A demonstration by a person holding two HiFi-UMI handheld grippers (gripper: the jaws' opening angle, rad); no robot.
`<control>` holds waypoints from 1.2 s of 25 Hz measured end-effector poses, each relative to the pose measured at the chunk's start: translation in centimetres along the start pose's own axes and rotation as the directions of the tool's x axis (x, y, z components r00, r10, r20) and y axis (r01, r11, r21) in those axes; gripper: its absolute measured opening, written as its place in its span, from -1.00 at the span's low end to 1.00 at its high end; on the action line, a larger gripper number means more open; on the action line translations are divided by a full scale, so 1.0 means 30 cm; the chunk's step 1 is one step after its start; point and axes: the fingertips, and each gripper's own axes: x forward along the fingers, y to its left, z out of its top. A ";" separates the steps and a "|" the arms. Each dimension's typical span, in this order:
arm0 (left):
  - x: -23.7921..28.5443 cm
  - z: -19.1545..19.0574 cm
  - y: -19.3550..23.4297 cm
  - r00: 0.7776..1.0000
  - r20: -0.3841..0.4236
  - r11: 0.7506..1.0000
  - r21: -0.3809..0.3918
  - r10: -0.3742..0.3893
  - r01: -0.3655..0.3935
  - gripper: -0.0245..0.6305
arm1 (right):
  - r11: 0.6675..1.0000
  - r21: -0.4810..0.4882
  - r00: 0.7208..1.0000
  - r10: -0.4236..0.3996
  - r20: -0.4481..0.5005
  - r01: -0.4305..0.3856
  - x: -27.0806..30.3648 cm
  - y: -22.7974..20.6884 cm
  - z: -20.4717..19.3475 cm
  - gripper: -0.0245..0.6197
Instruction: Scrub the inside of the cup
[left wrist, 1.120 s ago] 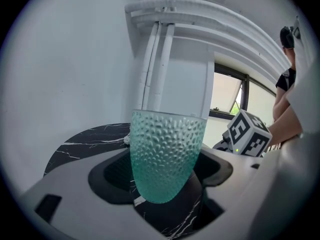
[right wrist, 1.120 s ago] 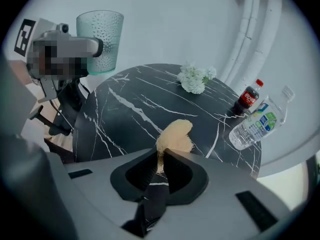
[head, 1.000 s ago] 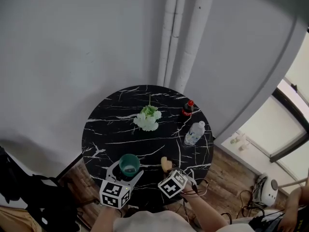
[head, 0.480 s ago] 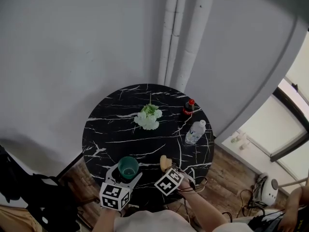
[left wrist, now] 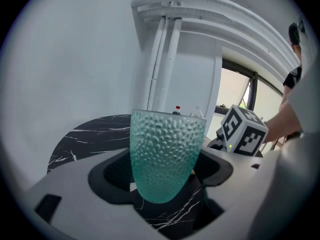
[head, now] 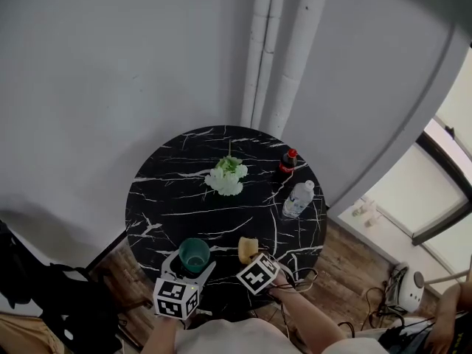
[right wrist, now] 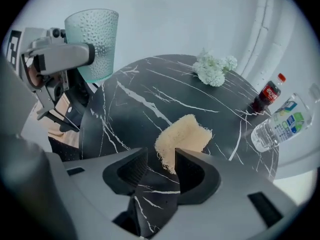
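We read this as the sponge [right wrist: 182, 136] being let go on the counter [head: 184, 198], whether to set it down or to take a better hold. The right gripper [right wrist: 159, 166] has just been opening its fingers. They now stand apart and released, with the sponge's near end lying between them against the right-hand finger, unsqueezed. If scrubbing is to go on, we would close on the sponge nearer its middle, leaving enough beyond the fingertips to reach down the cup's wall, and lift it straight off the counter without dragging it. The right gripper sits at the lower middle of the head view, pitched steeply down over the sponge. The left gripper [left wrist: 162, 176], at the lower left, points only slightly downward, and its fingers are clenched on the green dimpled cup [head: 194, 254]. It holds the cup upright, mouth up, at the counter's near edge, apparently lifted clear of the counter. The cup should stay level and steady there.
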 end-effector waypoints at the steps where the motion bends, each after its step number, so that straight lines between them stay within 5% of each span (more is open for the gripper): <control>1: 0.002 -0.002 -0.004 1.000 -0.002 1.000 0.001 -0.004 0.004 0.19 | 1.000 0.010 1.000 0.008 0.011 -0.008 -0.004 0.003 0.005 -0.39; 7: 0.009 -0.006 -0.026 1.000 0.002 1.000 0.003 -0.024 0.024 0.19 | 0.997 0.076 0.995 0.014 0.102 -0.022 -0.046 0.002 0.027 -0.36; 16: 0.027 -0.001 -0.033 1.000 0.011 1.000 -0.004 -0.025 0.025 0.19 | 0.985 0.152 0.950 0.030 0.310 -0.081 -0.181 0.012 0.072 -0.37; 23: 0.065 0.002 -0.027 0.999 0.034 0.998 -0.052 -0.036 0.037 0.19 | 0.974 0.144 0.868 0.086 0.490 -0.177 -0.330 0.071 0.122 -0.40; 30: 0.121 0.003 -0.032 0.998 0.029 0.998 -0.045 -0.047 0.049 0.19 | 0.985 0.117 0.812 0.032 0.583 -0.123 -0.430 0.091 0.127 -0.70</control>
